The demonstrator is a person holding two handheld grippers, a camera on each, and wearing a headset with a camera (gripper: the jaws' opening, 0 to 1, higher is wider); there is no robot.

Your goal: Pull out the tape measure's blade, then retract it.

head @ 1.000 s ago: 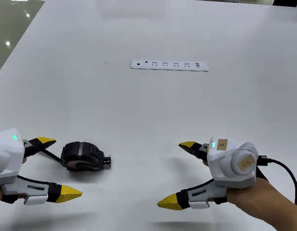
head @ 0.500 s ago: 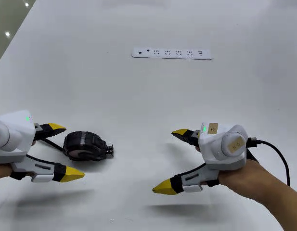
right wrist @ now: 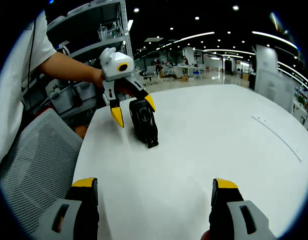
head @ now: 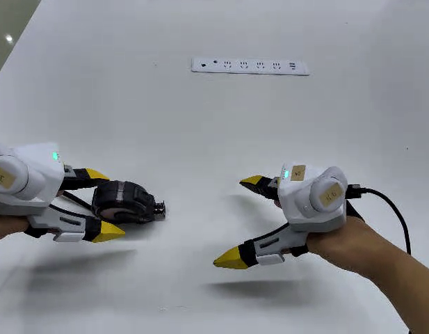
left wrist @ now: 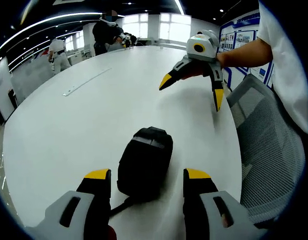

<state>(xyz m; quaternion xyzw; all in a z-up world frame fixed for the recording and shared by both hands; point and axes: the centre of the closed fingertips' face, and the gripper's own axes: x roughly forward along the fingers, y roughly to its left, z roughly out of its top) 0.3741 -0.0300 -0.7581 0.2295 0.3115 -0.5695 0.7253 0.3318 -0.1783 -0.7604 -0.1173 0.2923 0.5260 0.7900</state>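
Note:
A black tape measure (head: 125, 202) lies on the white table (head: 200, 139), its metal blade hook pointing right. My left gripper (head: 103, 202) is open, and its yellow-tipped jaws straddle the rear half of the case without closing on it. In the left gripper view the tape measure (left wrist: 145, 160) sits between the two jaws. My right gripper (head: 242, 220) hovers open to the right, well apart from the tape, with nothing between its jaws. From the right gripper view the tape measure (right wrist: 145, 120) lies ahead under the left gripper (right wrist: 130, 108).
A white power strip (head: 250, 66) lies flat near the table's far side. A black cable (head: 388, 209) trails from the right gripper. A mesh chair (left wrist: 273, 150) stands beside the table, and people stand at the far end of the room.
My left gripper has moved right, so its jaws now straddle the tape measure. The right gripper has drifted slightly left and up. The head camera has tilted.

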